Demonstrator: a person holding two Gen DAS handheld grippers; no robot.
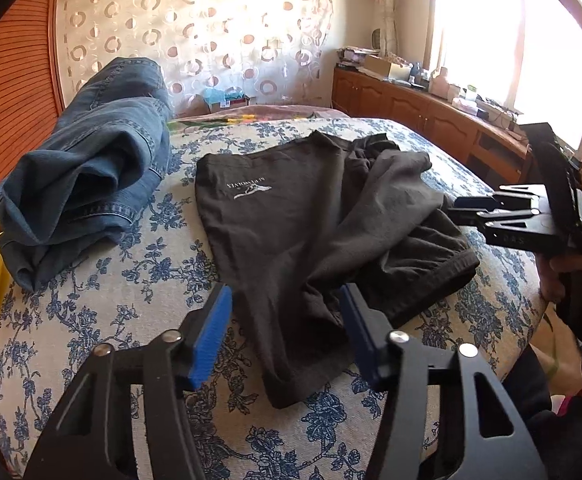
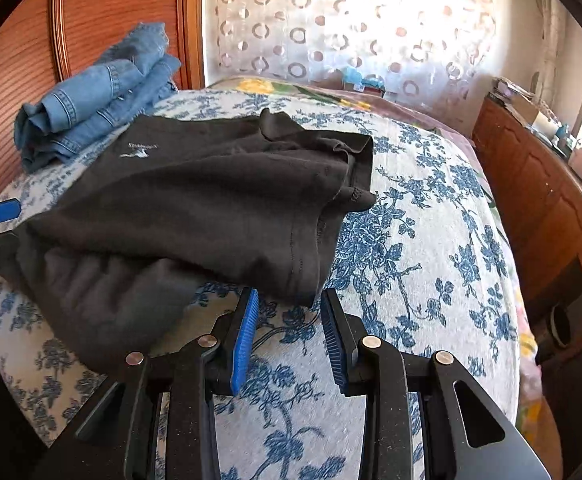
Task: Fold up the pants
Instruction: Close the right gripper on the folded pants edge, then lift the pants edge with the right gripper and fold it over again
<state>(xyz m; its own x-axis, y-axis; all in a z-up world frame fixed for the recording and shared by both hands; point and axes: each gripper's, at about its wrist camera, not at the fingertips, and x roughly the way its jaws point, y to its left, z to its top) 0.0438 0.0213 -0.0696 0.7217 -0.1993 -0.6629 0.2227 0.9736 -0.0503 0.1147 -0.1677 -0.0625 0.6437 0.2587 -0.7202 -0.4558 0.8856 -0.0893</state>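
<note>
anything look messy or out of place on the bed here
Yes. The black pants lie rumpled on the floral bedspread, one part bunched and flopped over the rest instead of flat. The blue jeans sit in a loose heap by the wooden headboard. Nothing looks torn or spilled.

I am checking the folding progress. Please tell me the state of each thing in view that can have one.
Black pants: lying on the bed, rumpled, partly doubled over, not neatly folded.
Blue jeans: loosely heaped near the headboard, apart from the black pants.
Left claw: open, fabric between the pads, not pressed.
Right claw: open, at the pants' near edge, holding nothing.
Floral bedspread: spread flat over the bed.
</note>
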